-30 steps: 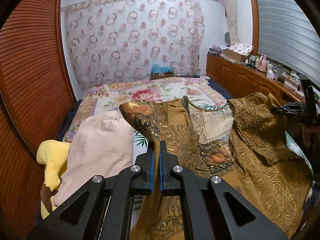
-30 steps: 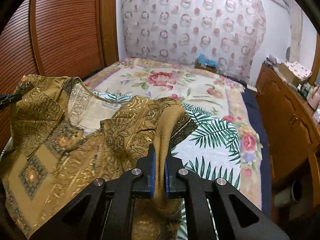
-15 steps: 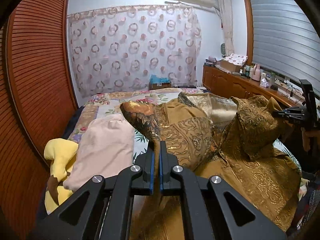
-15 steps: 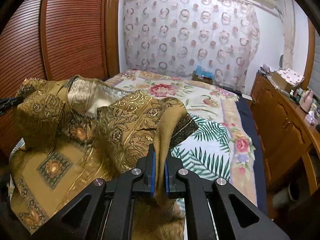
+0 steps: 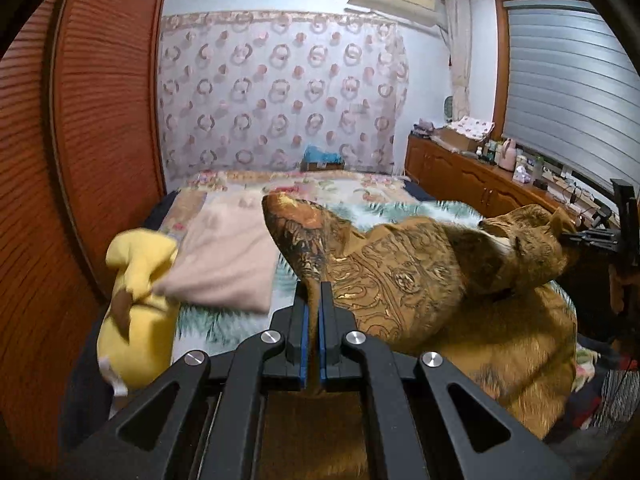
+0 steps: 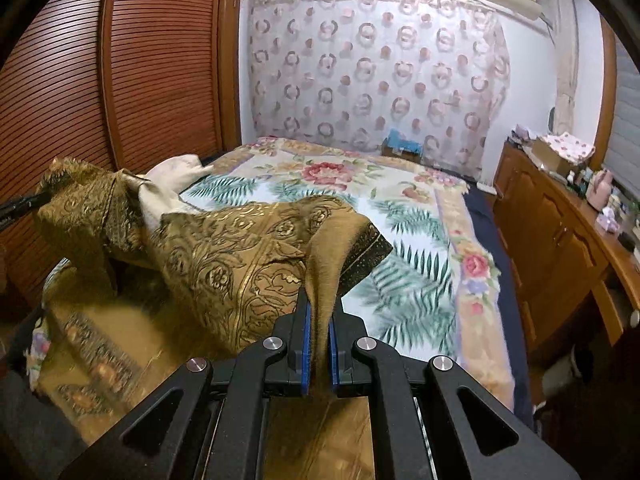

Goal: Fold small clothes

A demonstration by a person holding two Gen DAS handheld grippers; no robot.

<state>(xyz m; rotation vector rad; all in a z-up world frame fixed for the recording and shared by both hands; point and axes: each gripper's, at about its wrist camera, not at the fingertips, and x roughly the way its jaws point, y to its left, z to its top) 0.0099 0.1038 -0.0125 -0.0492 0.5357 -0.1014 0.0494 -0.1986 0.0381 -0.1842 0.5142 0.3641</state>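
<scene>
Even, cool indoor light, no glare; motion blur smears the yellow plush toy [image 5: 136, 320] and floral patterned bedspread [image 6: 404, 280]; fisheye bends edges into dark vignetted corners.

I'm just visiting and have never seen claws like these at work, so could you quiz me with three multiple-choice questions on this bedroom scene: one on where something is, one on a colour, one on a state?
1. Where does the pink folded cloth lie?
A. on the bed, left of the gold garment
B. on the wooden cabinet
C. on the floor

2. What colour is the soft item beside the pink cloth?
A. blue
B. yellow
C. green

3. How are the left claw and right claw?
A. both open, empty
B. one open, one shut
C. both shut on the gold patterned garment

Answers: 1 A, the left wrist view shows it on the bed left of the garment; 2 B, it is plainly yellow; 3 C, fabric is pinched between each claw's blue pads.
</scene>
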